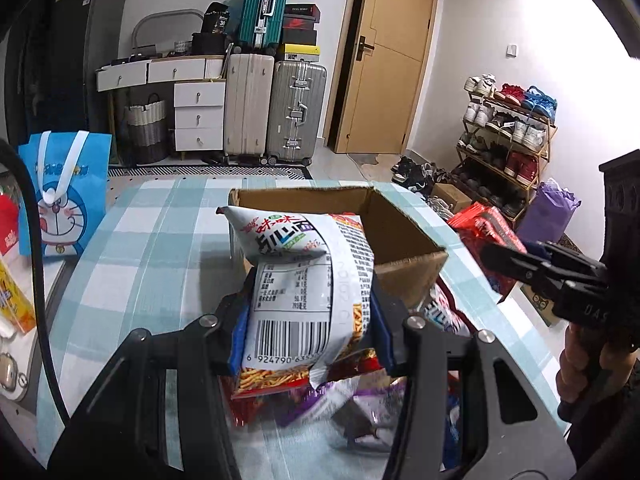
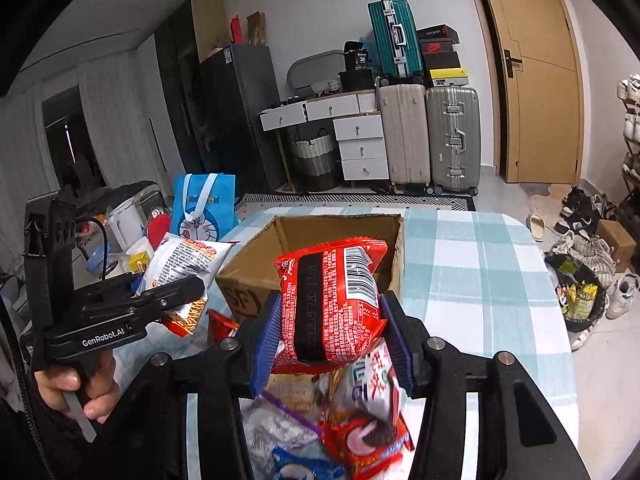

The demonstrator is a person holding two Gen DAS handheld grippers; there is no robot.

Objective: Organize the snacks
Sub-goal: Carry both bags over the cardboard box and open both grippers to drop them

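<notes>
My left tongs [image 1: 308,322] grip a white crinkly noodle-snack packet [image 1: 306,280], my right tongs [image 2: 332,340] a red foil packet [image 2: 332,300]. I judge this the carry step: next, both go over the open brown cardboard box [image 2: 320,232] mid-desk, then release.

Home: suitcases [image 1: 276,112], shoe rack [image 1: 508,136]

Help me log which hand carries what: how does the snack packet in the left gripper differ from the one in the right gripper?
The white snack packet in the left gripper is mostly white, with fried sticks pictured at its lower end; the red snack packet in the right gripper is red with a black band. The white one looks longer and bends over; the red one looks more compact. Both show barcodes and are clamped between blue pads near the open cardboard box.
</notes>
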